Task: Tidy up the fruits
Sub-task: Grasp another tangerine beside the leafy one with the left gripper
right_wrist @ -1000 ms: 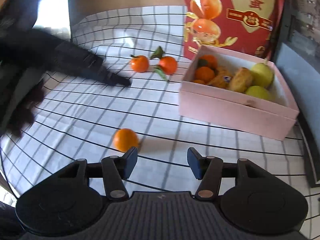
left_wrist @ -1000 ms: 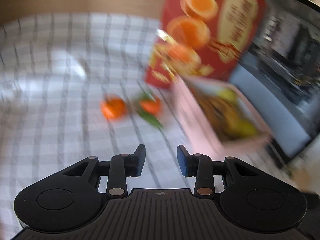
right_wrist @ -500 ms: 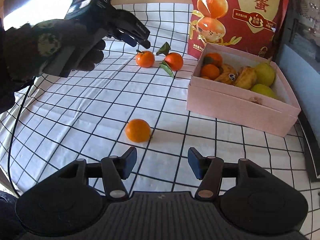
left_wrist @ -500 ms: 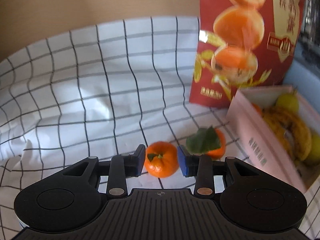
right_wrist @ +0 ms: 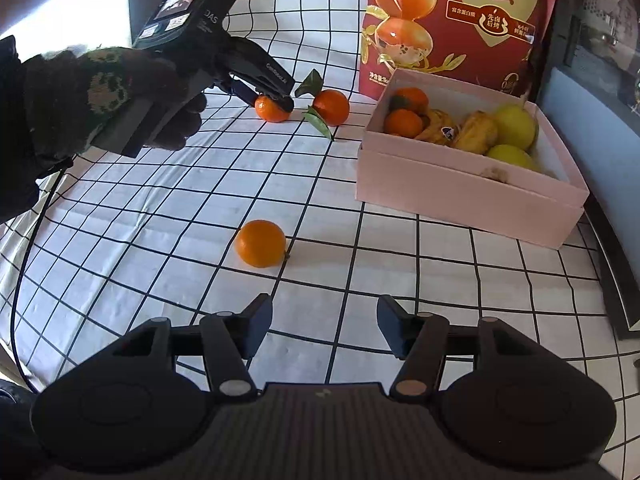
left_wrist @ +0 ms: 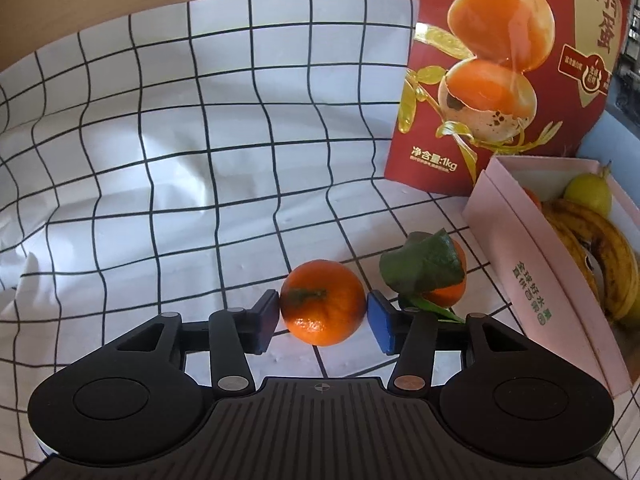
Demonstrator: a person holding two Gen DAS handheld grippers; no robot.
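**Left jaws straddle a mandarin, 3 still out of the box**

The mandarin [left_wrist: 322, 302] sits on the checked cloth [left_wrist: 168, 152] over the surface, between the pads of the left gripper [left_wrist: 322, 316]. Its jaws have just been opening and now stand wide, 1 pad each side, w/ no clear squeeze yet; fruit looks still down on the cloth. Just beside it, toward the box, lies a leafy mandarin [left_wrist: 444, 280]. A 3rd mandarin [right_wrist: 260, 243] lies apart, nearer the right gripper [right_wrist: 325, 326], whose jaws are apart and empty, nothing between them.

The pink box [right_wrist: 460, 188] already holds 2 mandarins, bananas and 2 yellow-green fruits, approx. half full. A red bag [right_wrist: 460, 20] stands behind it.

Judgement: task partly done; 3 mandarins left to box, starting w/ the one being straddled, which needs closing on, lifting, carrying over the box wall.
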